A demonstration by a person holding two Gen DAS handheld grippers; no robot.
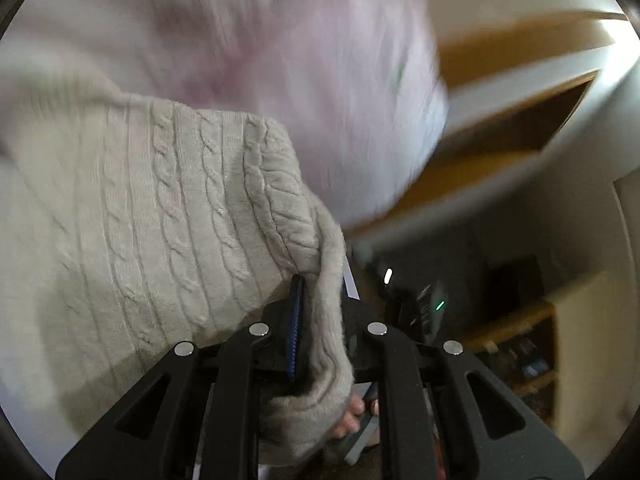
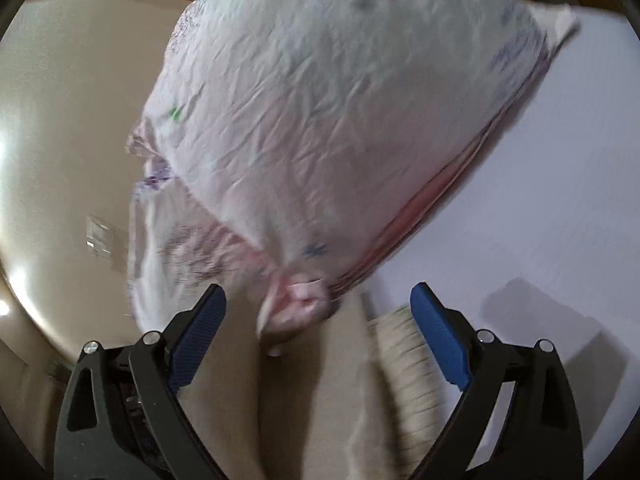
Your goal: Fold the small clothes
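- Step in hand, my read: pickup and shake-out. Nothing is laid flat yet, so no fold has started.
- Left claw (image 1: 308,320): fingers together, clamped on the edge of a cream cable-knit sweater (image 1: 160,208). The knit hangs over the left side of the left wrist view, and a strip of it runs down between the fingers.
- Right claw (image 2: 318,336): fingers wide apart, holding nothing. Its blue pads (image 2: 440,340) are bare.
- Printed white garment (image 2: 320,100): thin, creased, small blue and green marks, pink trim along one edge. It sits just ahead of the open right claw, motion-blurred and apparently in the air. A bunched pink corner points at the gap between the fingers but touches neither.
- The same garment shows as a pale blur behind the sweater in the left wrist view.
- A bit of the sweater also appears low in the right wrist view, by the right finger.
- White surface (image 2: 560,180): visible along the right side of the right wrist view. I can't tell whether either garment touches it.
- A hand (image 1: 354,412) shows under the left claw.
- Next move calls for: picking one garment, getting it flat on the surface, then gripping a second edge with the free right claw. The loose garment must be out of the way first.
- Count: two garments, two claws, one surface.
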